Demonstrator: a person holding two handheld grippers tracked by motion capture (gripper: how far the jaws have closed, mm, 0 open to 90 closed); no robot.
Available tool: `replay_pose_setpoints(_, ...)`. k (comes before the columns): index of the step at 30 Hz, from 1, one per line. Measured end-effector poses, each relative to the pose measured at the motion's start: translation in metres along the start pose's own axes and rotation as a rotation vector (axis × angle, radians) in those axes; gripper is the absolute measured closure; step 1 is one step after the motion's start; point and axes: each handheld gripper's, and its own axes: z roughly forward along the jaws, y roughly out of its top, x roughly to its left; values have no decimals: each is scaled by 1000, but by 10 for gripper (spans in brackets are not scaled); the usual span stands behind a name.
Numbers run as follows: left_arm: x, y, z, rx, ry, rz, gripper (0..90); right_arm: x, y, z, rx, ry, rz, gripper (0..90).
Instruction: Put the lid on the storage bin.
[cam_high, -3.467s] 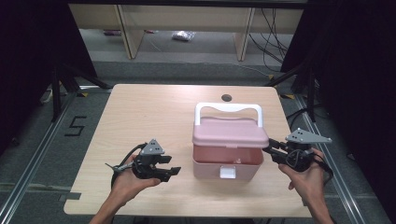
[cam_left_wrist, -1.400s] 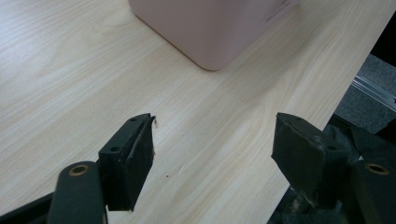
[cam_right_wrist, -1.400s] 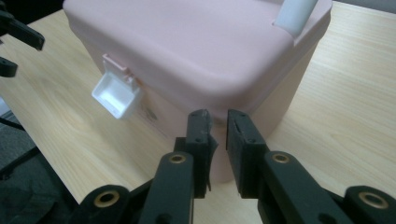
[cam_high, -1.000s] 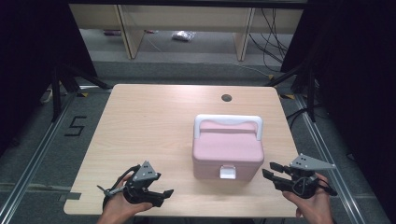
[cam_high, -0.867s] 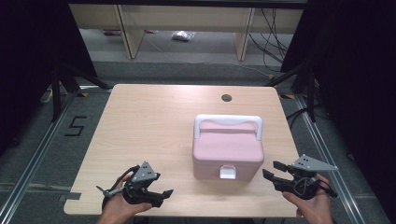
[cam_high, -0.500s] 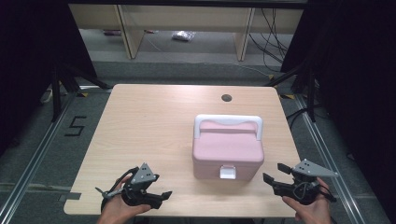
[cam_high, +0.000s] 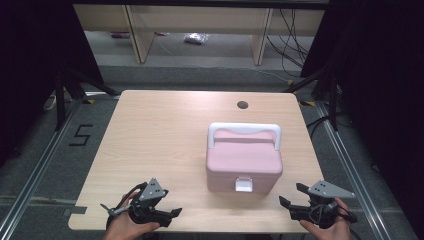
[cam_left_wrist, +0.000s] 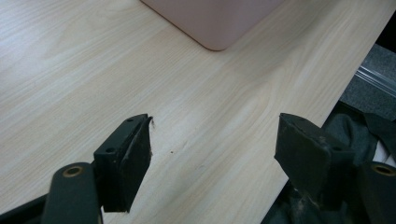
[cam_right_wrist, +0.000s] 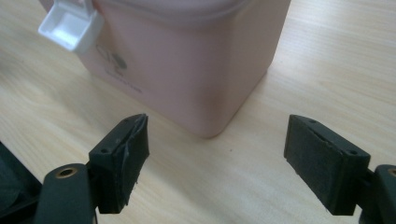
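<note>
The bench (cam_high: 165, 135) is a pale wood-grain top with rounded corners and a small dark round hole (cam_high: 242, 105) near its far edge, right of centre. A pink box (cam_high: 243, 162) with a white handle (cam_high: 244, 131) folded toward the far side and a white front latch (cam_high: 243, 185) stands right of centre on the bench, nearer the near edge than the far one. The left gripper (cam_high: 170, 214) is held in a hand at the near left edge, well apart from the box, its jaws spread wide and holding nothing; in the left gripper view a corner of the box (cam_left_wrist: 215, 23) shows beyond them over bare wood. The right gripper (cam_high: 292, 202) is held at the near right corner, near the box but not touching it, jaws likewise wide and empty; the right gripper view shows the box corner (cam_right_wrist: 201, 70) and latch (cam_right_wrist: 70, 25) ahead of them. The bench stands on grey flooring with a "5" marked (cam_high: 81, 135) at the left. Black drapes flank both sides. Beyond the far edge are pale wooden shelf units (cam_high: 195, 20) and loose cables (cam_high: 292, 40).
</note>
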Motion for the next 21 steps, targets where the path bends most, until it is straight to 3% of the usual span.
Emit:
replay_pose_setpoints(1, 2, 0, -1, 21, 13, 27, 263, 2, -3, 0, 16, 14, 32, 226)
replay_pose_setpoints(2, 1, -2, -1, 7, 7, 1, 261, 0, -5, 1, 10, 8, 8, 222)
replay_pose_setpoints(4, 2, -3, -1, 10, -1, 10, 256, 1, -9, 1, 20, 22, 38, 221)
replay_pose_setpoints(5, 2, -4, -1, 12, -3, 15, 247, -2, -11, 1, 25, 14, 3, 221)
replay_pose_setpoints(7, 1, -6, -1, 7, -14, 11, 231, 0, -14, 2, 39, 24, 31, 223)
replay_pose_setpoints(9, 0, -8, 0, 7, -10, 8, 214, -2, -15, 1, 45, 11, -1, 222)
replay_pose_setpoints(10, 1, -9, 0, 15, 6, 14, 194, -2, -17, 2, 53, 29, 10, 222)
replay_pose_setpoints(11, 2, -11, 1, 19, 12, 16, 172, 1, -17, 1, 68, 14, 30, 221)
replay_pose_setpoints(14, 3, -15, 2, 23, 13, 6, 167, 0, -19, 3, 78, -6, -31, 220)
replay_pose_setpoints(16, 2, -16, 2, 17, 9, 13, 167, 1, -21, 4, 91, -2, -36, 221)
replay_pose_setpoints(17, 2, -17, 1, 18, 10, 17, 167, 5, -22, 3, 113, -4, 8, 221)
replay_pose_setpoints(19, 1, -19, 1, 13, 3, 19, 166, 2, -23, 4, 110, -5, -48, 223)
replay_pose_setpoints(21, 0, -21, 2, 13, 7, 15, 165, 3, -25, 5, 120, 3, -42, 226)
